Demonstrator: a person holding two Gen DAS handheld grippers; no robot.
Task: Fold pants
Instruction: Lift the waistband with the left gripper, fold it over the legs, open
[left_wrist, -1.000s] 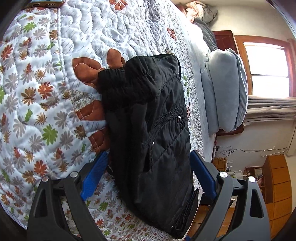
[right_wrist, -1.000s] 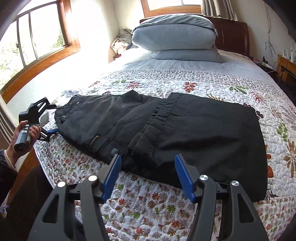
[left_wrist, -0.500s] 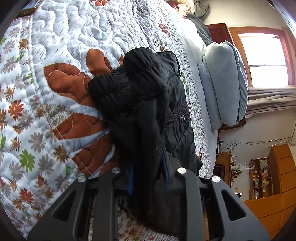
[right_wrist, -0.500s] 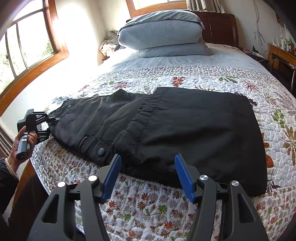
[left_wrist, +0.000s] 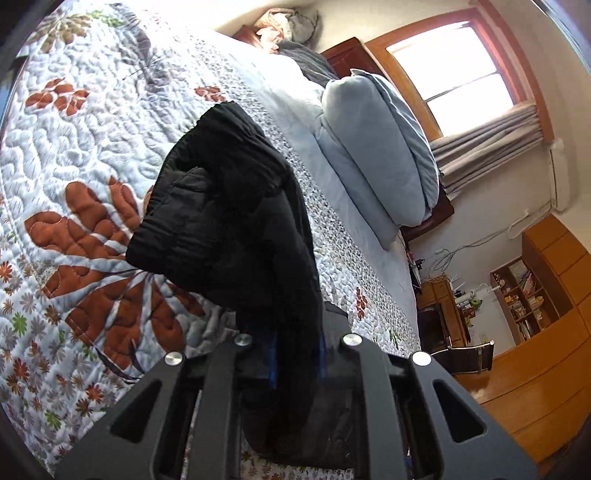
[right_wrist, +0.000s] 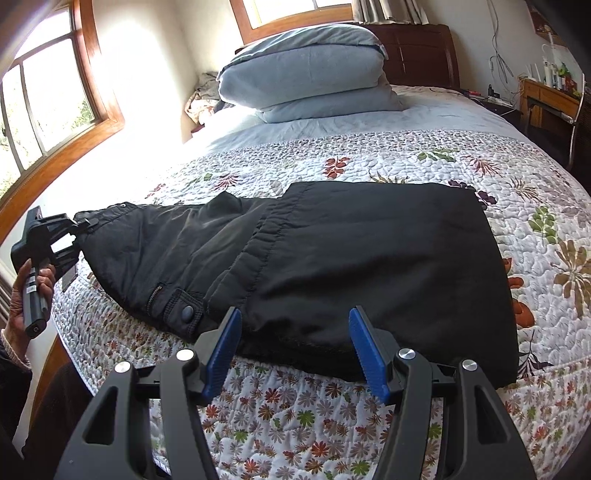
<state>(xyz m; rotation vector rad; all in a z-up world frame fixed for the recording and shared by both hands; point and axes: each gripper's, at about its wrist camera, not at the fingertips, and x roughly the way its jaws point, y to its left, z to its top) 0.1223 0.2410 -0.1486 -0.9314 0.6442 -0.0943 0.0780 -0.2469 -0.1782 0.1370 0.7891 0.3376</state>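
- Now my left gripper (left_wrist: 295, 354) pinches the pants' (right_wrist: 332, 258) waist end at the bed's (right_wrist: 369, 155) left edge; a thin bite could slip.
- Meanwhile my right gripper (right_wrist: 293, 349) hangs spread and empty, so the lifted fabric may sag unevenly.

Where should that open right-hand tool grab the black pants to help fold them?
Probably the near hem edge of the pants, coming in low from the bed's near side. The right gripper already faces that thin flat edge with open jaws; the left gripper pinches the waist end.

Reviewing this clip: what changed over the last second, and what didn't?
The left gripper closed on the waist end of the black pants and lifted it off the quilt. The right gripper stayed open at the near edge, gripping nothing; the folded legs stayed flat.
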